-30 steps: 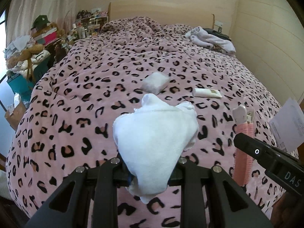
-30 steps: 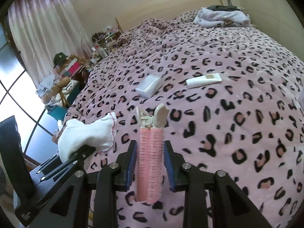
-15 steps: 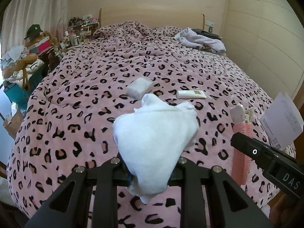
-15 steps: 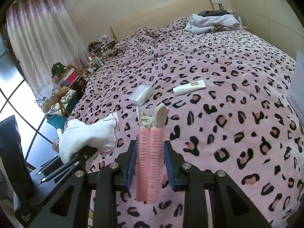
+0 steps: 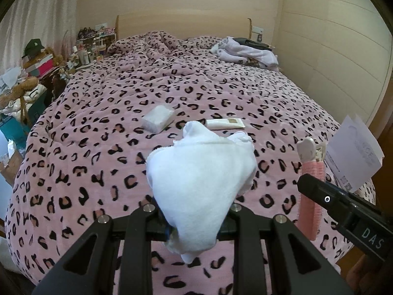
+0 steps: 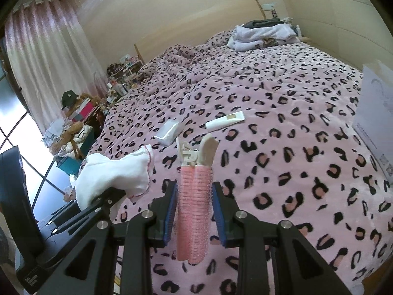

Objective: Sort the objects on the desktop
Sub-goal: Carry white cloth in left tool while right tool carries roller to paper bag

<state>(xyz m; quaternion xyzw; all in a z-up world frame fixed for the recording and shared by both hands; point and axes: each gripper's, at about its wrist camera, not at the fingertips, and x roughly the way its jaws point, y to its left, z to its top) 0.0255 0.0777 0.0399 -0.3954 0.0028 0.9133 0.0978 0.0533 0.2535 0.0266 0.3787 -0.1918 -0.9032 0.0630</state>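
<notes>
Leopard-print bed (image 5: 103, 123), tissue pack (image 5: 159, 118), tube (image 5: 224, 124), clothes (image 5: 248, 52)

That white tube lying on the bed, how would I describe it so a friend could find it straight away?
Start from the pink leopard-print blanket covering the bed. Near its middle two pale things lie side by side: a soft plastic-wrapped packet and, just to its right, the tube. The tube is the long, flat, cream one with a tan label patch, lying crosswise and touching nothing.
</notes>
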